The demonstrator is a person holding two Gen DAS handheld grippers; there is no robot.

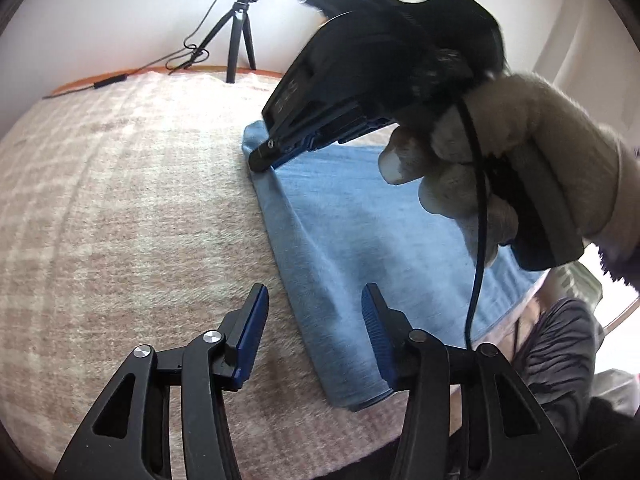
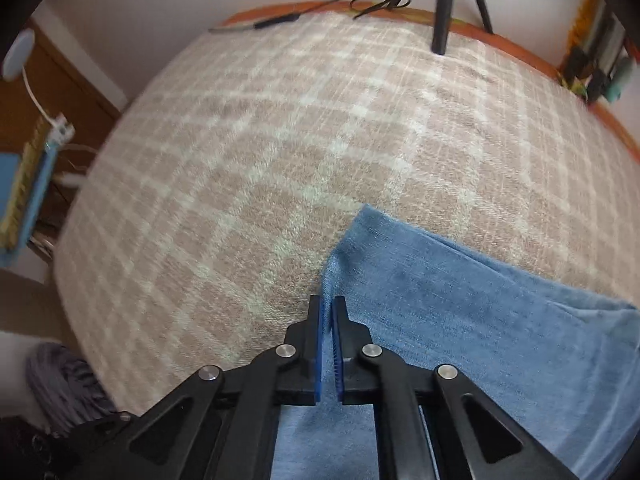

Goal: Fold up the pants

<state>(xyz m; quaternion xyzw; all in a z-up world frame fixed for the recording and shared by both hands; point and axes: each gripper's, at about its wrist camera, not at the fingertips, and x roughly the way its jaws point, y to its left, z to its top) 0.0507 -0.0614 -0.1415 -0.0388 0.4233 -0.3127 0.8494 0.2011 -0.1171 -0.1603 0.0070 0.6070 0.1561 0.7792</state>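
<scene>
A: In the left wrist view, how does the left gripper (image 1: 316, 320) stand?

B: Its jaws are apart at lower centre, straddling the near left edge of the blue pants (image 1: 360, 232). I can't tell whether the pads touch the cloth; nothing is pinched.

A: And the right gripper (image 1: 262, 164)?

B: It comes in from the upper right, held by a gloved hand (image 1: 500, 160), tips down on the far left corner of the pants. In the right wrist view its fingers (image 2: 329, 312) are nearly together with a thin ridge of the blue edge (image 2: 326, 276) pinched between the pads.

A: Which way does the garment run?

B: In the left view its long axis goes from upper centre down to lower centre; the folded left edge is a straight line between the two grippers, and the rest spreads right.

A: Room to move?

B: Bare checked blanket (image 1: 120, 200) fills everything left of the pants. A tripod (image 1: 240, 28) and cable (image 1: 192, 48) stand at the far edge, well apart.
</scene>
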